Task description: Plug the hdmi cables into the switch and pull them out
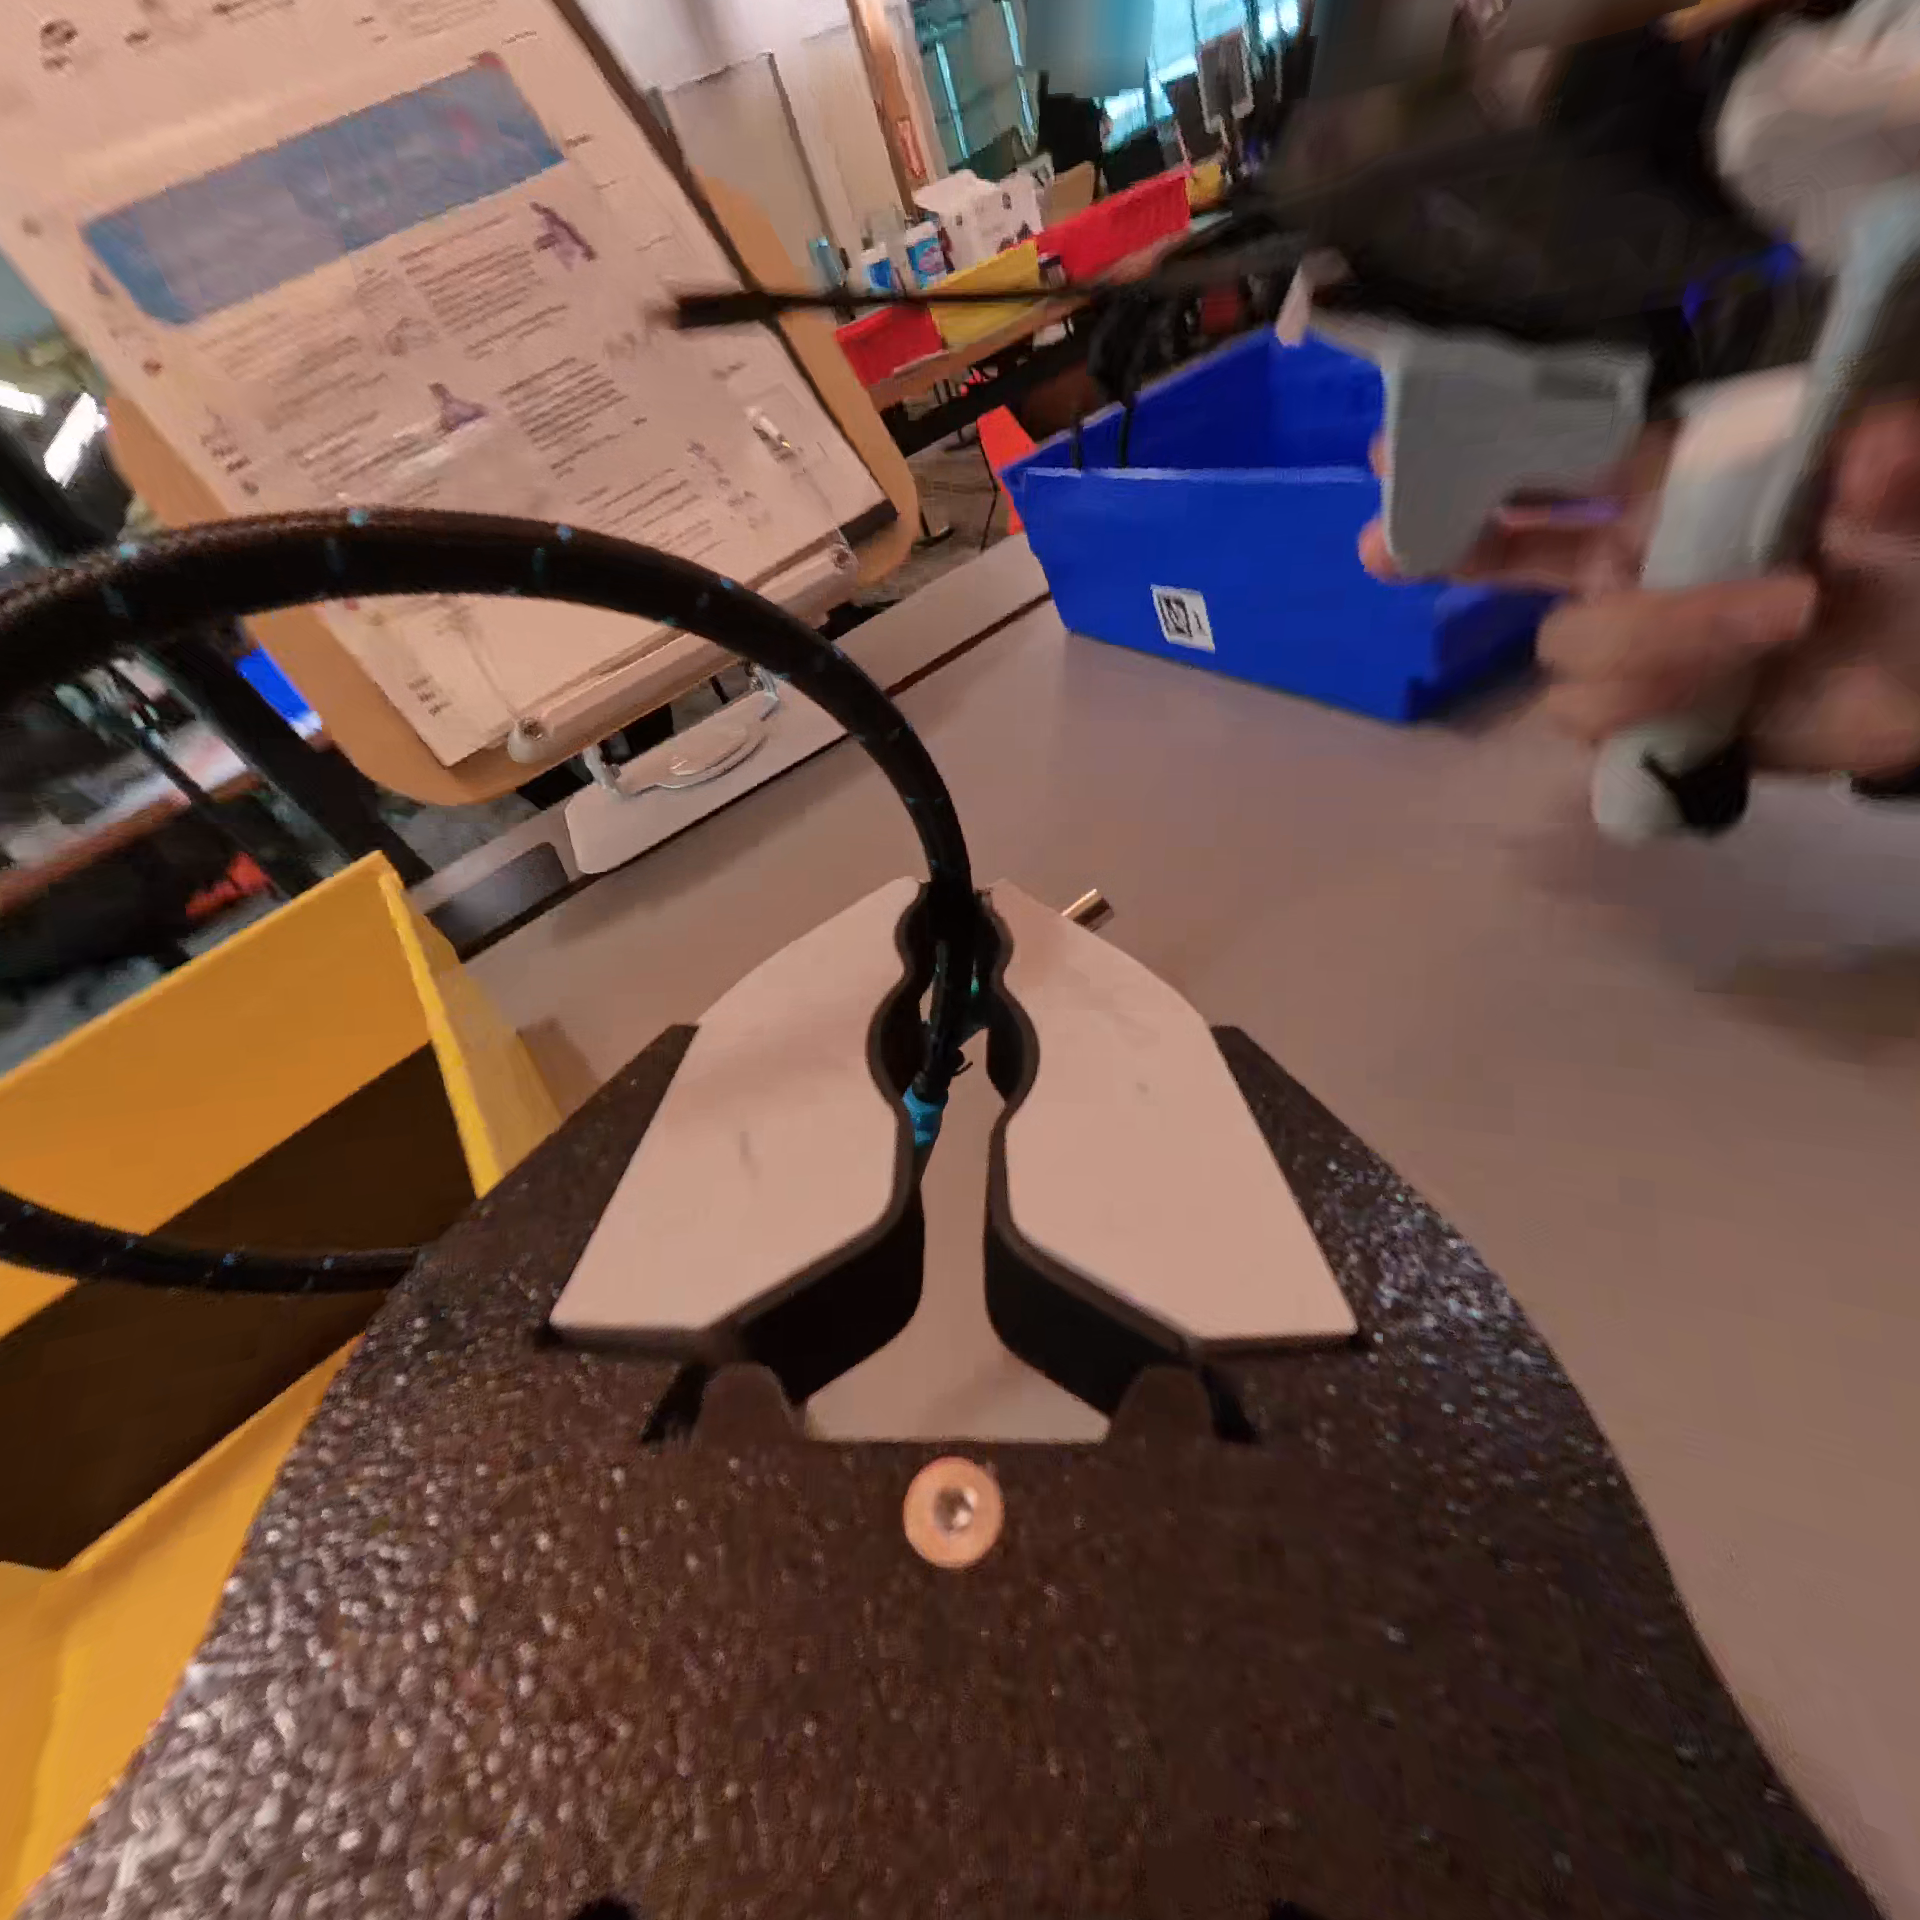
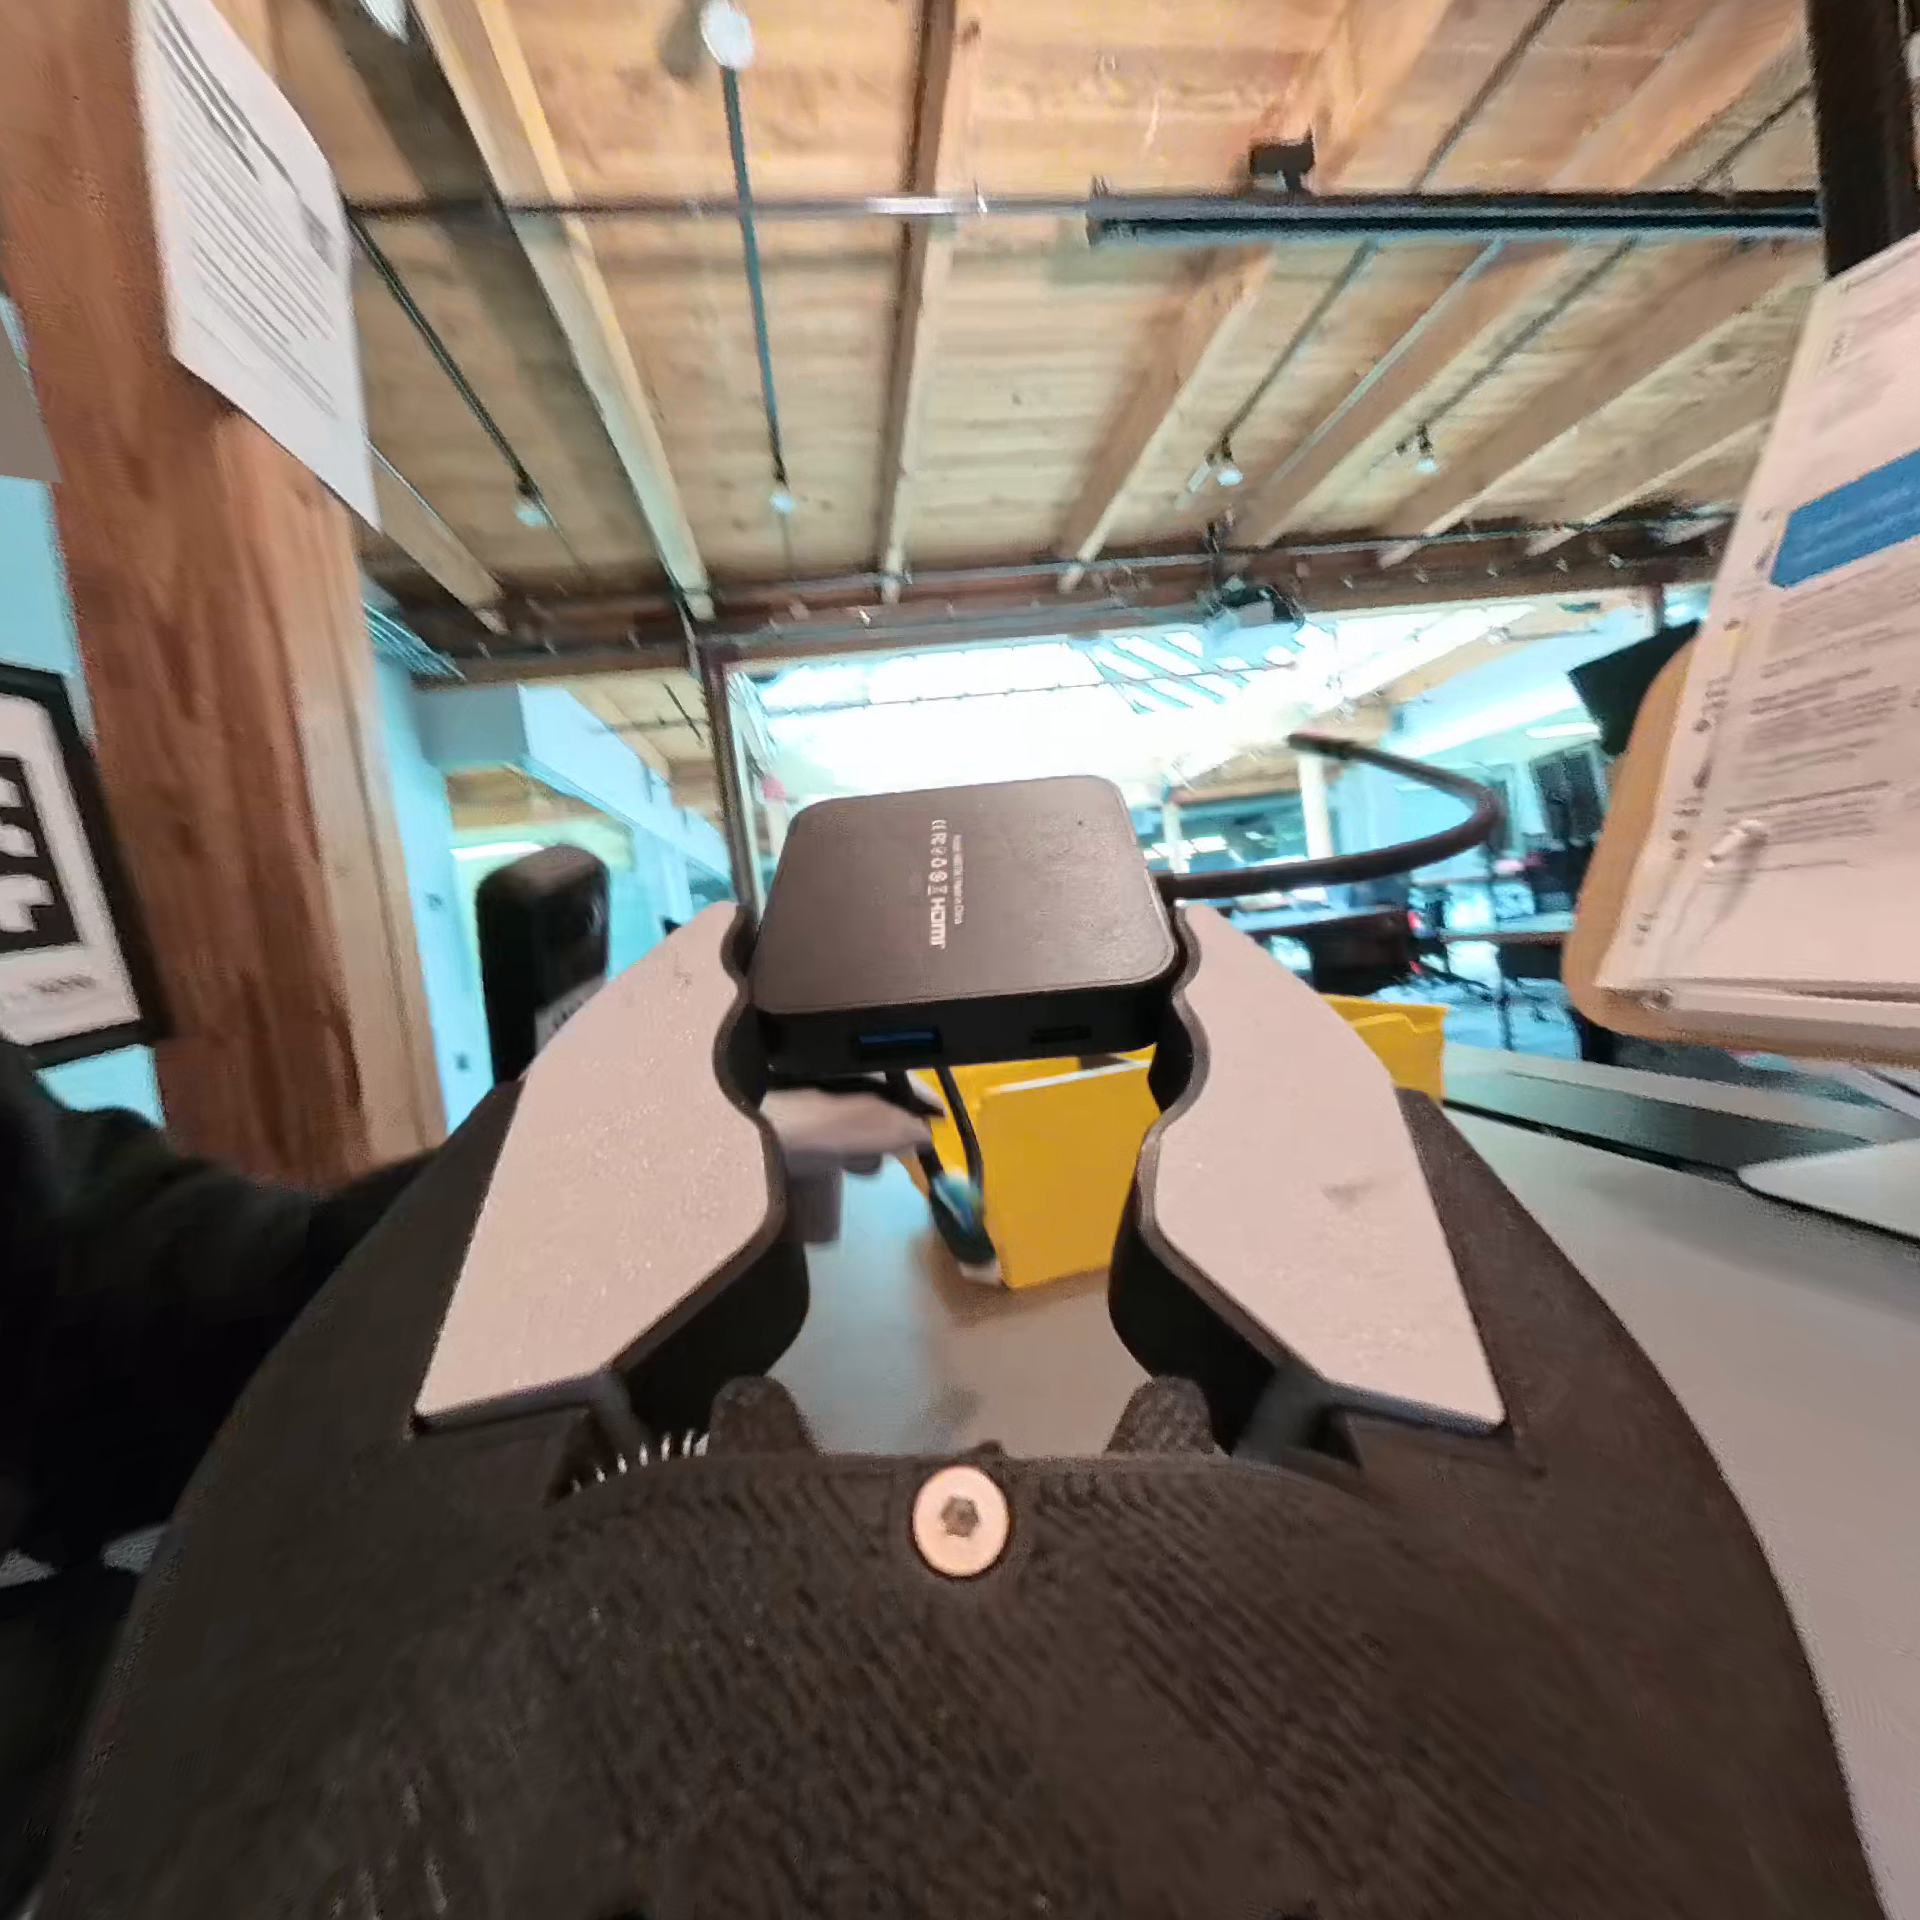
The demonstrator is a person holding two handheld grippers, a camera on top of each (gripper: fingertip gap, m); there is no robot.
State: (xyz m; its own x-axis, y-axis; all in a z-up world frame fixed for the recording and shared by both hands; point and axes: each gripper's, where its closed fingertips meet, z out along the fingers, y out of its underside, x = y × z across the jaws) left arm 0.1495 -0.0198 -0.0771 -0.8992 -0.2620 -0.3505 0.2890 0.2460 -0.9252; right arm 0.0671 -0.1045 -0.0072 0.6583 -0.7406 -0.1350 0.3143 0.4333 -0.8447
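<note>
Bright indoor light, fisheye edges — motion-blurred backgrounds

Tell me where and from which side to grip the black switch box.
Grip the switch across its two long side edges from the port end, as the right gripper does now. Those flat, parallel sides seat in the finger notches, leaving the near ports exposed and the far-end cable unobstructed.

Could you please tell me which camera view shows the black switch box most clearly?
The right wrist view: the switch sits centred and sharp, clamped between the right gripper fingers, its top face and front ports visible. In the left wrist view that gripper is only a blurred shape at upper right, and the switch cannot be made out.
</note>
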